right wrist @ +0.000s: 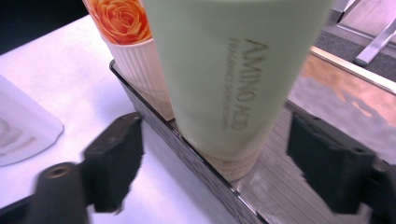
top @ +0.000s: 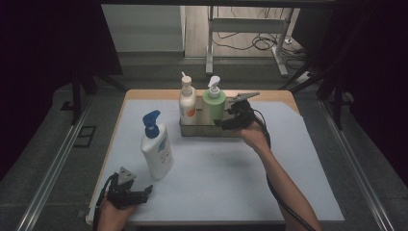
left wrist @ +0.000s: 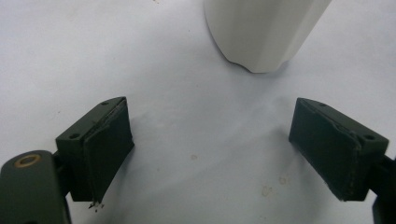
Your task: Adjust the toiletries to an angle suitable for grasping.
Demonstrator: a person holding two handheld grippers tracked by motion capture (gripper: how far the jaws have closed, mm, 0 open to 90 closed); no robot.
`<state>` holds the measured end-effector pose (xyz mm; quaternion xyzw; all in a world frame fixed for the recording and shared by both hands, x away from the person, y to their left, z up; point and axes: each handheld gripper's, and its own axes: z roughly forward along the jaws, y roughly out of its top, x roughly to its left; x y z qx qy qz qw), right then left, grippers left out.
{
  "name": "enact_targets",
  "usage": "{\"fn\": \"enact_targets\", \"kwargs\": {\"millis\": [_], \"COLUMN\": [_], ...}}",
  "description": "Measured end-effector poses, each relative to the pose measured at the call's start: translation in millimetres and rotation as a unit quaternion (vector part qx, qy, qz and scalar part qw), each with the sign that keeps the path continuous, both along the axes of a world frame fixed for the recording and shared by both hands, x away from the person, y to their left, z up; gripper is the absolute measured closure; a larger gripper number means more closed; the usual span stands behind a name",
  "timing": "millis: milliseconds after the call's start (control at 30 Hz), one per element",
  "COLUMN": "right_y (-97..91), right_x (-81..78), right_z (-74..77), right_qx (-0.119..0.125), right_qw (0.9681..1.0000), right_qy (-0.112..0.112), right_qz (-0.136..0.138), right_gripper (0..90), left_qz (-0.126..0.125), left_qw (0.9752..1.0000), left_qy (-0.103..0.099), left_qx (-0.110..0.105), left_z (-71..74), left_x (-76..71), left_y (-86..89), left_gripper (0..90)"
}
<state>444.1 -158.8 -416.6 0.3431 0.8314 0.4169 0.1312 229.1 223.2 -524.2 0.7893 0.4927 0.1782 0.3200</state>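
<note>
A metal tray (top: 202, 131) stands at the back middle of the table and holds a cream pump bottle (top: 187, 103) with an orange rose label and a green pump bottle (top: 214, 103). My right gripper (top: 225, 123) is at the tray's right side, beside the green bottle. In the right gripper view its jaws (right wrist: 222, 161) stand apart with the green bottle (right wrist: 233, 70) close ahead between them, pads off it, over the tray rim (right wrist: 201, 172). A white bottle with a blue pump (top: 156, 149) stands left of centre. My left gripper (top: 144, 192) rests open near the front left edge, its jaws (left wrist: 210, 149) empty before that bottle's base (left wrist: 261, 32).
A pale blue mat (top: 216, 178) covers the wooden table. Beyond the far edge are a desk frame (top: 250, 29) and cables on the floor. Dark curtains hang at both sides. The right gripper's cable (top: 284, 202) trails along the forearm.
</note>
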Motion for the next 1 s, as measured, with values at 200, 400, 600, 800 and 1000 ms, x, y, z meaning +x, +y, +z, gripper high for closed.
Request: {"fn": "enact_targets", "kwargs": {"millis": [200,400,600,800,1000], "right_y": [-11.9,-21.4,-25.9,-25.3,-20.4], "right_x": [-4.2,-4.5,0.4,8.0,18.5], "right_z": [2.6,4.4,3.7,-1.1,-10.8], "right_qx": [-0.004,-0.018,-0.022,-0.028,-0.030], "right_qw": [0.9999,0.9991,0.9982,0.9971,0.9957], "right_qy": [-0.003,-0.005,-0.007,-0.004,-0.001], "right_qz": [-0.013,-0.037,-0.054,-0.071,-0.088], "right_gripper": [37.7,52.7,71.5,83.7,89.9], "left_qz": [0.000,0.000,0.000,0.000,0.000], "left_qw": [1.0000,1.0000,1.0000,1.0000,1.0000], "left_qy": [0.000,0.000,0.000,0.000,0.000], "left_qx": [0.000,0.000,0.000,0.000,0.001], "left_z": [0.0,0.0,0.0,0.0,0.1], "left_x": [0.0,0.0,0.0,0.1,0.1], "left_y": [0.0,0.0,0.0,0.1,0.2], "left_gripper": [12.6,12.6,12.6,12.6,12.6]}}
